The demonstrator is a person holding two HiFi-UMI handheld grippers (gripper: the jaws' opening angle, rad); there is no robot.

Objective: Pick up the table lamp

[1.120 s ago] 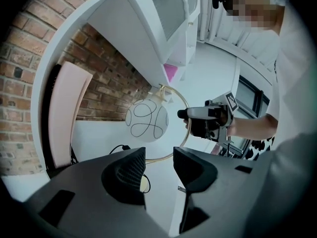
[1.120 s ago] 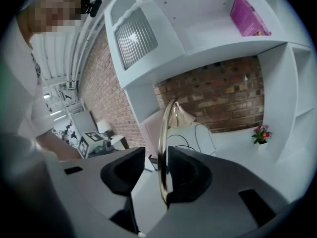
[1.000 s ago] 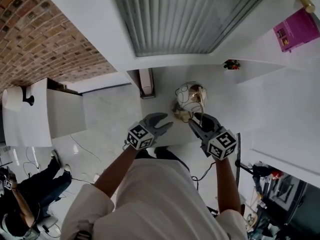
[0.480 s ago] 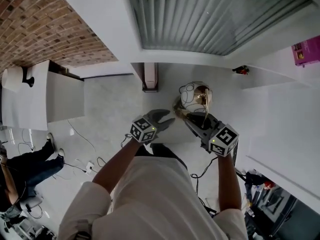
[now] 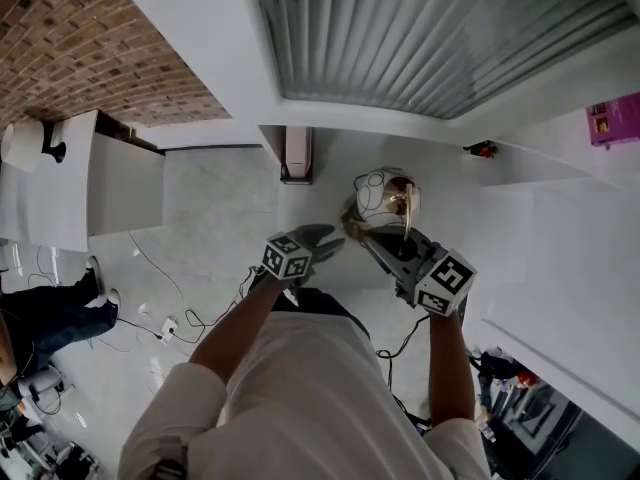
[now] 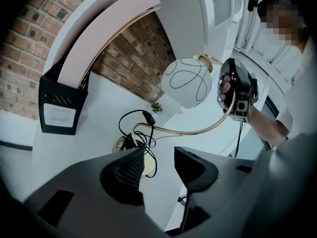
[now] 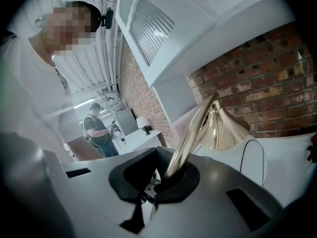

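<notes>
- Table lamp (image 6: 187, 82): white globe shade with black loops, curved brass stem (image 6: 198, 131), brass base (image 6: 121, 143) with black cord (image 6: 131, 117) coiled round it; stands on the white tabletop (image 6: 99, 108).
- Right gripper (image 7: 166, 175): jaws just closed on the stem.
- Left gripper (image 6: 159, 157): at the lamp's 8 o'clock, jaws half apart, just widened, empty.

White surface (image 6: 94, 123), lower-left frame, carries the table lamp (image 6: 187, 82) with coiled black cable (image 6: 130, 117) at centre, black file holder (image 6: 59, 108) left, small flowers (image 6: 156, 107) beyond.
</notes>
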